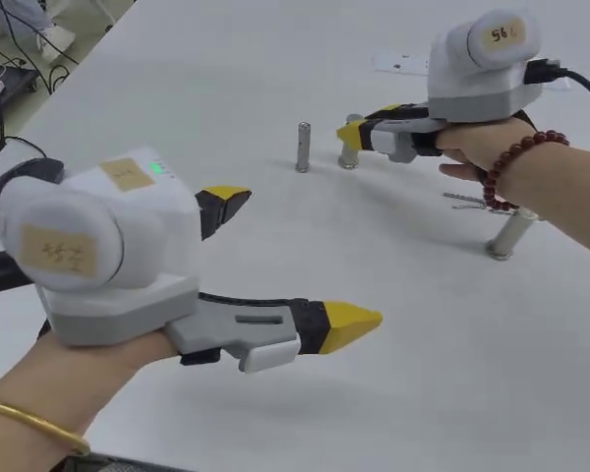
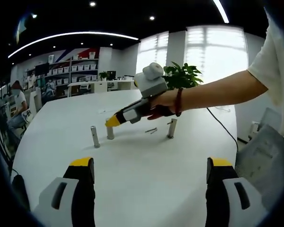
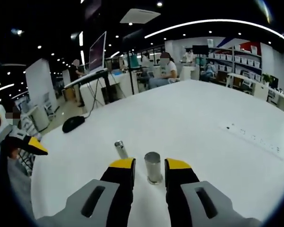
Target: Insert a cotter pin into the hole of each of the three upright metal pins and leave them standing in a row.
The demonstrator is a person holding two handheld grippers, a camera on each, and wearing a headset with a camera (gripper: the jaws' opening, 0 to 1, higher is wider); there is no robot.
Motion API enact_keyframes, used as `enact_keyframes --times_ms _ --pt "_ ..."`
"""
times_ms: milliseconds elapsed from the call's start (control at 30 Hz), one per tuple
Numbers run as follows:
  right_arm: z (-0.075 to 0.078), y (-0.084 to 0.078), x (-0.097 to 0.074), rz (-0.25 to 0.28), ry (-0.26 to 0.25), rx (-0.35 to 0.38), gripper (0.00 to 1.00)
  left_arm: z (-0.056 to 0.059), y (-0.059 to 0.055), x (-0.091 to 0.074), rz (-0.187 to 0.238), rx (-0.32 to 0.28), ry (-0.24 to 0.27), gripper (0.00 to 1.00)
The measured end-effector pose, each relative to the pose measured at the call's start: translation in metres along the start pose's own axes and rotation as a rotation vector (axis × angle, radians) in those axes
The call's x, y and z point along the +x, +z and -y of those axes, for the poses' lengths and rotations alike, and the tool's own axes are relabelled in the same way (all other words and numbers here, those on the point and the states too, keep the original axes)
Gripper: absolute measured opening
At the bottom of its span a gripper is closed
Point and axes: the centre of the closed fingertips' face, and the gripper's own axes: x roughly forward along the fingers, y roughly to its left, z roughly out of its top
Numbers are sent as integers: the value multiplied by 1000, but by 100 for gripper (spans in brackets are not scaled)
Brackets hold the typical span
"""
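A: Right claw [image 3: 150, 165] status?
B: Part open, gripping nothing. Middle pin [image 3: 153, 168] stands upright on the desk [image 3: 203, 109], right between the yellow tips with a small gap each side.
A: Other pins?
B: Second pin [image 1: 303, 147] is upright just beside it, outside the claw. Third pin [image 1: 511, 234] is upright under the right wrist, well apart. Cotter pins [image 1: 467, 202] lie flat on the desk near that one.
A: Left claw [image 1: 300, 258]?
B: Wide open, empty, above bare desk, well back from the row.
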Motion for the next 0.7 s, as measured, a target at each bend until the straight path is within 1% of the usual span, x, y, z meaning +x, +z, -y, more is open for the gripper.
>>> enact_keyframes --times_ms 100,300,433,533,567,633,700 --pt "1 1 0 12 -8 13 22 -1 0 -1 5 -8 3 99" --pt "2 2 1 18 -24 22 16 -3 -2 -1 2 -18 6 98" --pt "3 2 2 19 -26 6 16 -3 -3 0 -3 -16 6 97" --pt "4 2 1 15 -27 28 15 -3 -3 0 -6 -16 7 97" --pt "4 2 1 13 -30 24 14 -3 -3 0 -7 -17 7 97" --pt "3 3 1 8 -36 -6 14 -4 -3 0 -6 -17 8 96" --pt "1 3 0 4 -38 -16 13 -4 -3 0 -7 -18 9 96"
